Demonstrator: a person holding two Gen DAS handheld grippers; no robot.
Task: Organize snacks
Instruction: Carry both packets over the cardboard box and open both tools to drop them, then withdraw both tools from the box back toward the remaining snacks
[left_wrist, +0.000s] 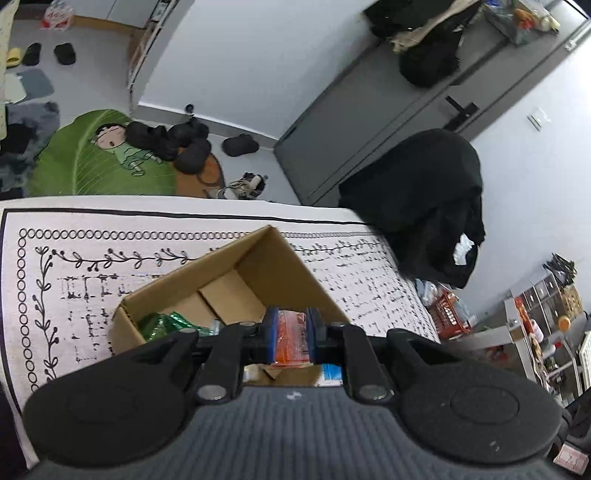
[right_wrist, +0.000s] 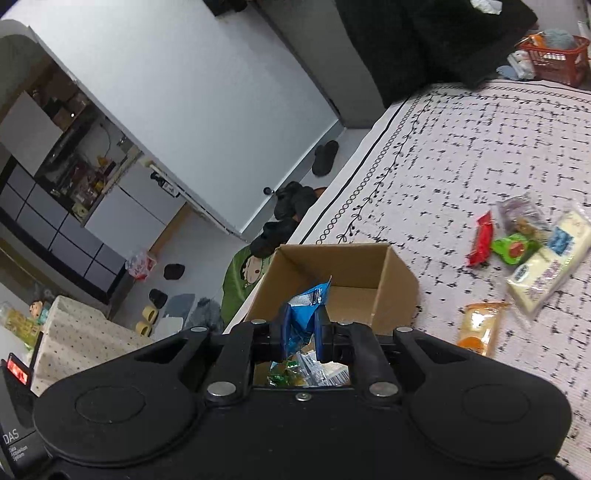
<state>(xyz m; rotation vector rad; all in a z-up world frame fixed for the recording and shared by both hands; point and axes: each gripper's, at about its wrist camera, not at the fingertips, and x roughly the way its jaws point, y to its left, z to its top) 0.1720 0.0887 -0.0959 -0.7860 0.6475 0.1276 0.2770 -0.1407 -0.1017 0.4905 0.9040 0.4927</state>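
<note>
Left gripper (left_wrist: 291, 341) jaws clamp orange packet (left_wrist: 292, 338); right gripper (right_wrist: 303, 332) jaws clamp blue packet (right_wrist: 304, 314); box (right_wrist: 354, 273) contents mostly hidden.

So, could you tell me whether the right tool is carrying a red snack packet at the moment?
No, the right tool is shut on a blue packet above the cardboard box, while the red packet lies on the patterned cloth.

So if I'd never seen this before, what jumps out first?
Probably the open cardboard box on the patterned cloth, with both grippers right over it. The left gripper pinches an orange packet, the right gripper a blue packet. More snacks lie loose to the box's right.
</note>
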